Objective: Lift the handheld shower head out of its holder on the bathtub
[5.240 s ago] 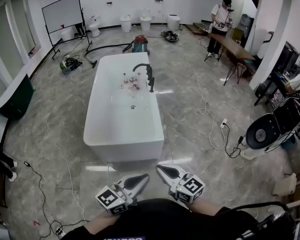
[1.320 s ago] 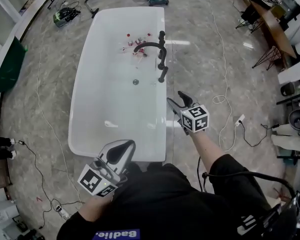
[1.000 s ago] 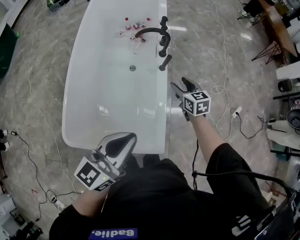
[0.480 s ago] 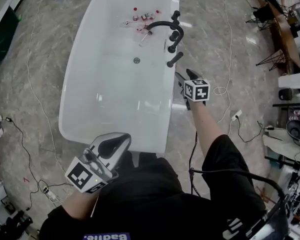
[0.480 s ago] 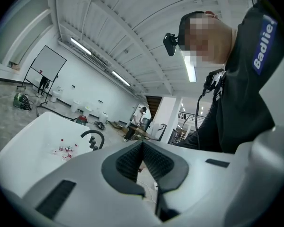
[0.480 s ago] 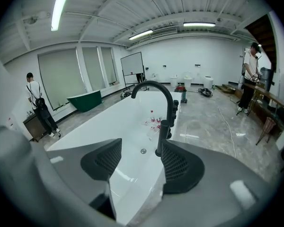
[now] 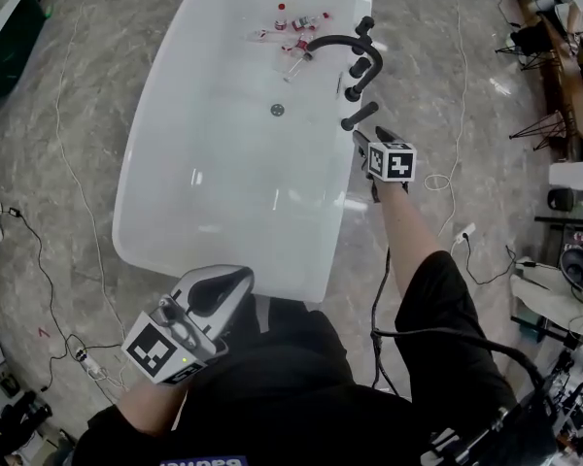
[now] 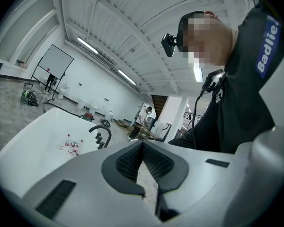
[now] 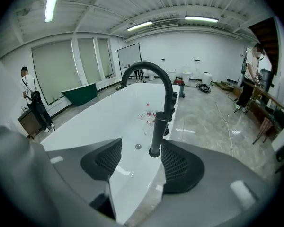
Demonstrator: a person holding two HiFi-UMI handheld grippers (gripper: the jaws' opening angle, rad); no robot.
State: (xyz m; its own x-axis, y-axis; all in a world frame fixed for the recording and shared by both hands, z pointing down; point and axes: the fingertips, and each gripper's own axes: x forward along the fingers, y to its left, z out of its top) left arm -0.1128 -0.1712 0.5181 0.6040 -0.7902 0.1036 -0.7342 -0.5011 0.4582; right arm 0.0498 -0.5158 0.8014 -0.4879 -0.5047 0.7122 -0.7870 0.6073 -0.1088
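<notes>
The black handheld shower head (image 7: pixel 360 116) stands upright in its holder on the right rim of the white bathtub (image 7: pixel 223 178), just in front of the black arched faucet (image 7: pixel 342 43). My right gripper (image 7: pixel 362 144) is open right at it. In the right gripper view the shower head (image 9: pixel 157 129) rises between the two pads, near the right pad (image 9: pixel 180 163), and I cannot tell whether it touches. My left gripper (image 7: pixel 225 284) hangs low by my body, off the tub's near end, shut and empty; its pads (image 8: pixel 132 159) meet.
Several small bottles (image 7: pixel 297 23) lie in the tub's far end near the drain (image 7: pixel 277 110). Cables (image 7: pixel 437 178) trail over the marble floor to the right. A person (image 9: pixel 32 103) stands far left, and another person (image 9: pixel 252 74) stands by a table far right.
My right gripper has reached forward along the tub's right rim until the shower head stands between its open jaws. The left gripper stayed low by my body, shut.
</notes>
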